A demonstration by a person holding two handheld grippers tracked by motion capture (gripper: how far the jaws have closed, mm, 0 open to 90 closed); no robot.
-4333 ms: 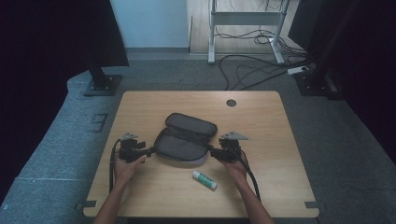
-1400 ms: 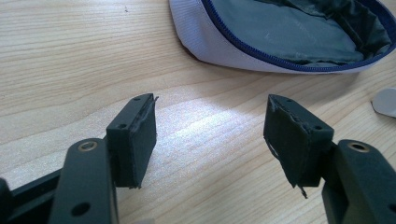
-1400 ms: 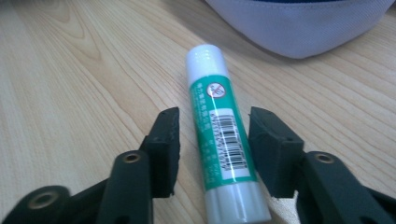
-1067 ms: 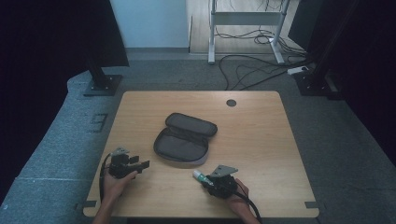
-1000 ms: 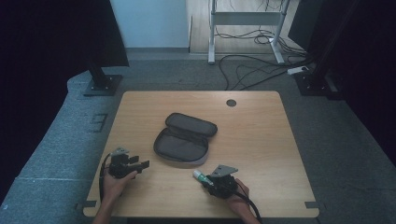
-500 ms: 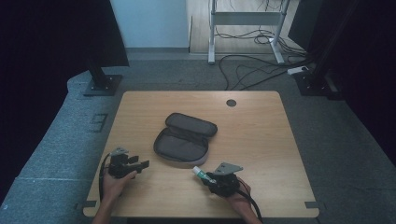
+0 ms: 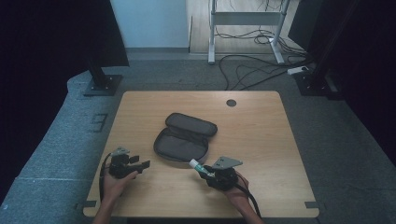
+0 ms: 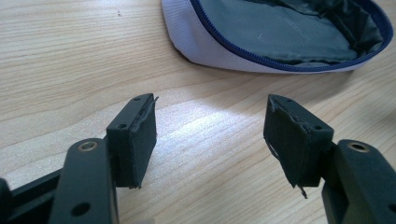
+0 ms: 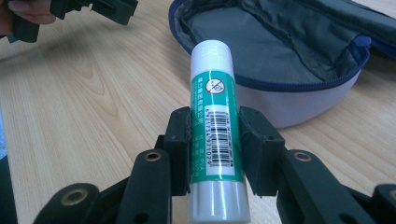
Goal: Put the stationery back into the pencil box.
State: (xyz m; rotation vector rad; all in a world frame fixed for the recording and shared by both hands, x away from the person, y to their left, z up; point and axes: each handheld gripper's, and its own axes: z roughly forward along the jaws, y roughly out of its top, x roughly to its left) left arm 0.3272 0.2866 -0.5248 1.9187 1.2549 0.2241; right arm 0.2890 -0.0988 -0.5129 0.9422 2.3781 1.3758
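Right gripper view: my right gripper (image 9: pixel 215 154) is clamping its fingers on the glue stick (image 9: pixel 215 116), just short of the open pouch's (image 9: pixel 299 60) rim. My left gripper (image 8: pixel 210 140) fingers are spreading wide over bare worktop (image 8: pixel 60 60).

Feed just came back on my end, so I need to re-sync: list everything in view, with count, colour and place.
table: one, light wood, centre of the high view
pouch: one, grey with blue zip, unzipped and lying open mid-table
glue stick: one, green label with white cap, clamped in the right claw, cap pointing at the pouch
table hole cover: one, black, far edge of the table
cables: several, dark, on the floor beyond the table
left claw: one, black, jaws apart, low over the table's near left
right claw: one, black, near right, shut on the glue stick
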